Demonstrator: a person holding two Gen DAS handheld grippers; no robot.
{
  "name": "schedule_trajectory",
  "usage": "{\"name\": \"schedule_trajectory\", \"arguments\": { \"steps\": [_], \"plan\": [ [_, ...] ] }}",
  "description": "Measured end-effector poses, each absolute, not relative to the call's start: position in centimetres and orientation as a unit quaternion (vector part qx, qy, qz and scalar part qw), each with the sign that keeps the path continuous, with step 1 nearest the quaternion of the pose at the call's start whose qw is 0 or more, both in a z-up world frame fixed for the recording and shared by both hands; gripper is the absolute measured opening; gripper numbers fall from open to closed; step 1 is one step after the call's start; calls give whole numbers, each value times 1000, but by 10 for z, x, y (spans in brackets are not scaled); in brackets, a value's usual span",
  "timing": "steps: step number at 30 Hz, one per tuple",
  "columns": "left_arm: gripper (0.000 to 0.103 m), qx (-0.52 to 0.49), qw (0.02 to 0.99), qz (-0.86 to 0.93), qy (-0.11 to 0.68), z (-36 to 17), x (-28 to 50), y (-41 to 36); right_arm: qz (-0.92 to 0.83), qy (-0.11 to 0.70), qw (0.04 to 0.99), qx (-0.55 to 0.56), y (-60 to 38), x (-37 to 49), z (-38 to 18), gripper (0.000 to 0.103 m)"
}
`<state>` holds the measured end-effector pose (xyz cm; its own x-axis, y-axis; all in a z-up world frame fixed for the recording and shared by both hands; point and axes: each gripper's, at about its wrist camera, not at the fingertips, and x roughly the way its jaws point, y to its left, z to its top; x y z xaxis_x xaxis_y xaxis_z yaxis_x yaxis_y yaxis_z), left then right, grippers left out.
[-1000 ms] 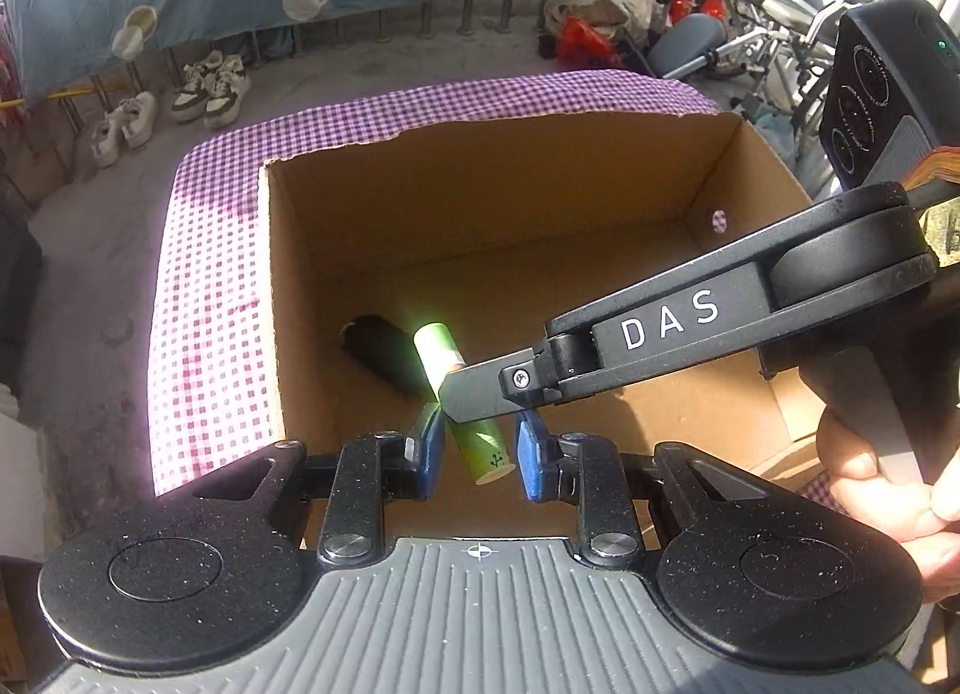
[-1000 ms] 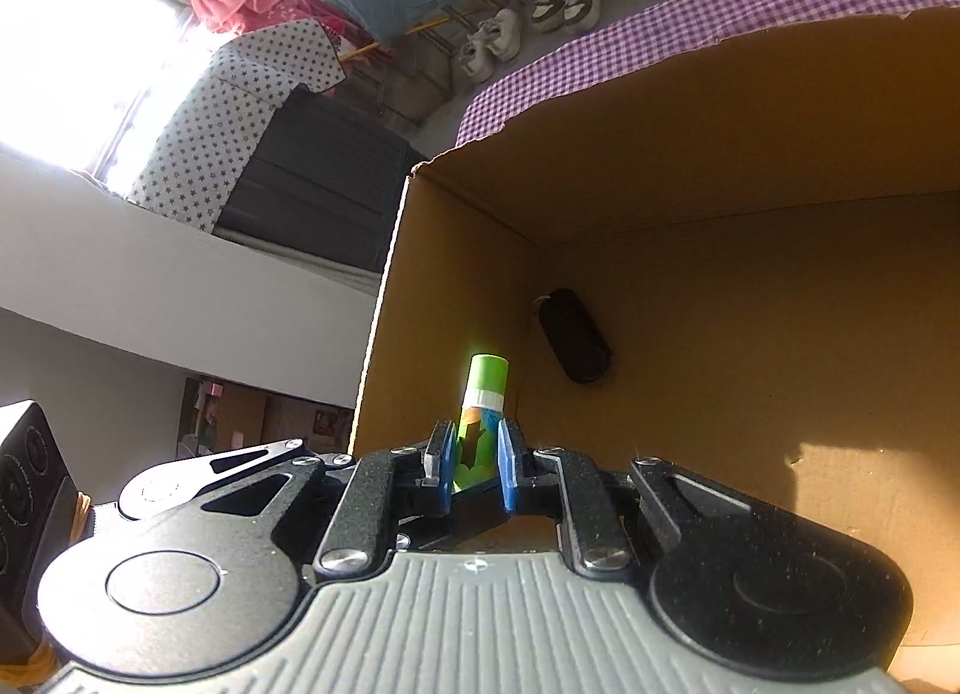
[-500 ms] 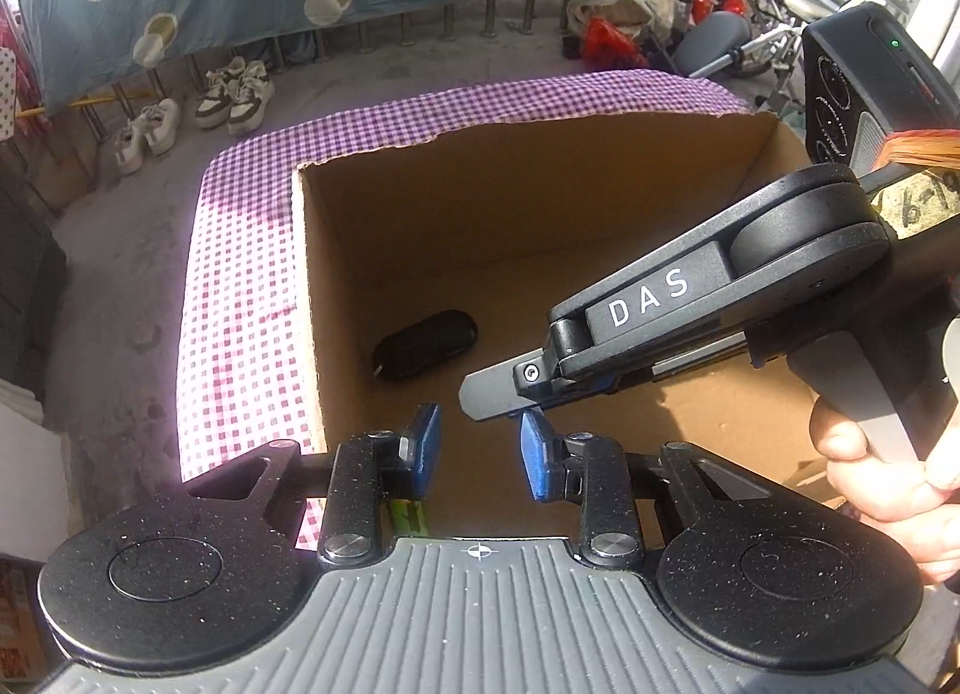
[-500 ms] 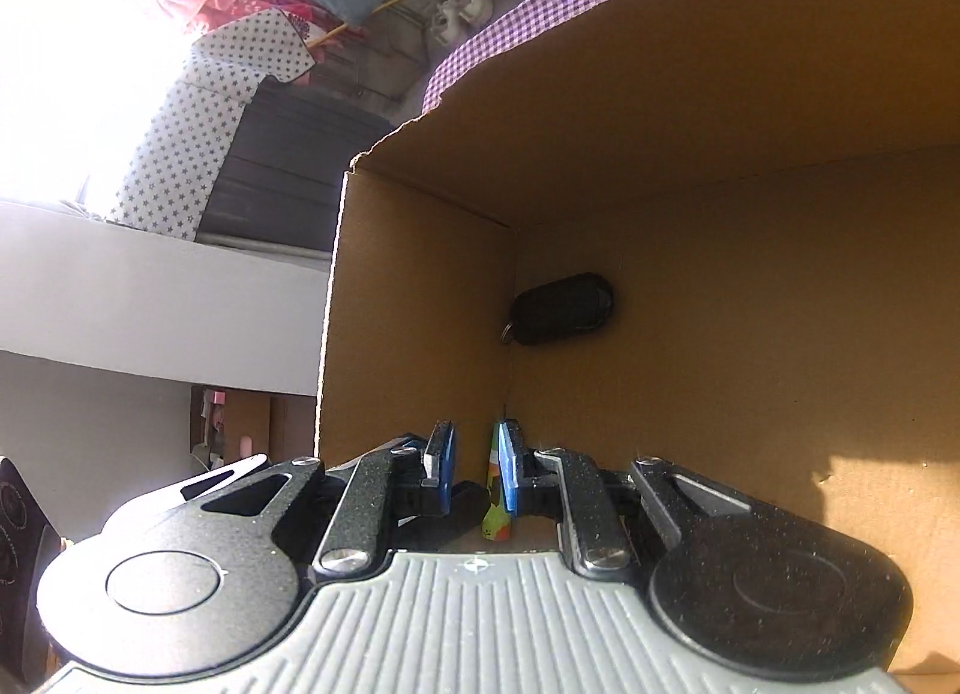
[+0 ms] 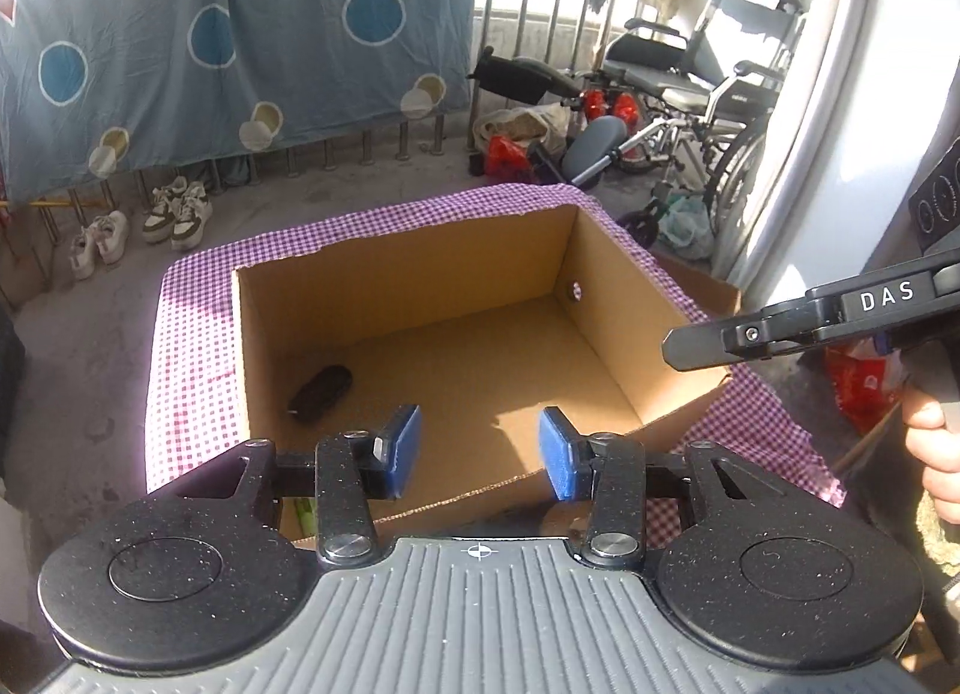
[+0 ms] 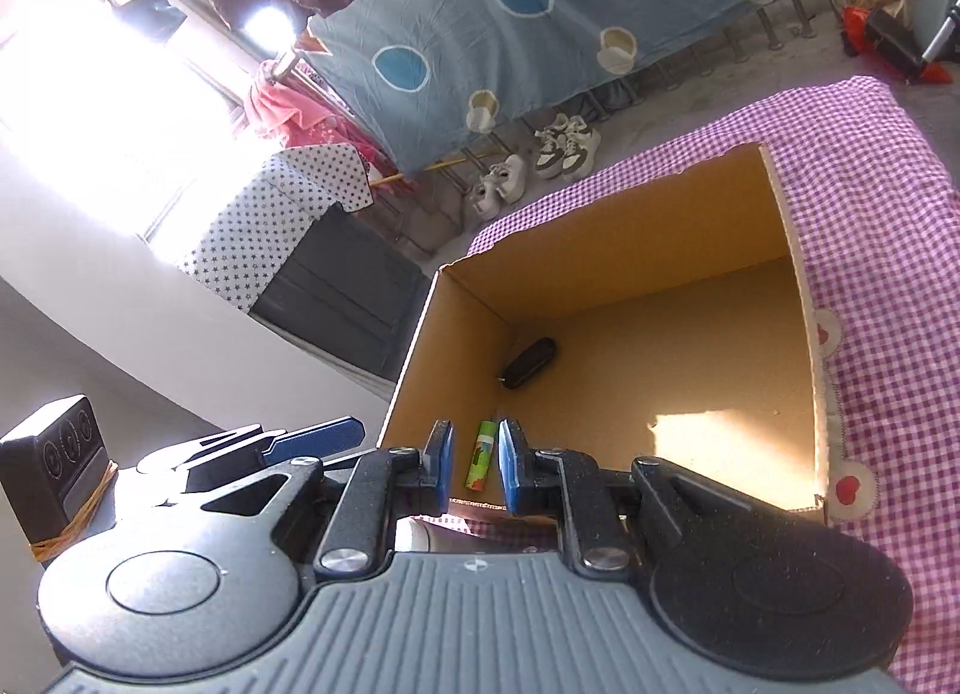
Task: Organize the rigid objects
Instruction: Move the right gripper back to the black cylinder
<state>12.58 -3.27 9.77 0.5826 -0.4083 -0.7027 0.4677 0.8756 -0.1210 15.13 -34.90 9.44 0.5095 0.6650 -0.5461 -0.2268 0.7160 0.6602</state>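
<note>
Between the right gripper's [image 6: 474, 466] parted, empty fingers, a green tube [image 6: 480, 454] lies on the floor of the cardboard box [image 6: 624, 226].

Left gripper [image 5: 478, 451] hangs wide open over the box's near edge, holding nothing. I judge the tube light, stiff and smooth, best pinched across its middle. A black case [image 6: 529, 361] rests near the box's left wall, toward the counter's far edge. Only the right view shows the tube whole; the left shows a sliver.
</note>
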Motion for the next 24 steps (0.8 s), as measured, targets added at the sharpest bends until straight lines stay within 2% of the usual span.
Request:
{"name": "schedule_trajectory", "arguments": {
  "steps": [4,9,16,24],
  "plan": [
    [43,20,878,-284,384,86,95,-45,246,405,840,264,-370,104,86,18],
    [43,29,860,-316,401,49,66,-67,211,420,839,274,-373,66,45,21],
    [42,76,845,-307,431,-5,50,-101,162,466,826,272,-352,57,-20,21],
    [37,105,839,-296,445,-31,51,-117,148,486,827,243,-330,75,-37,21]
  ]
}}
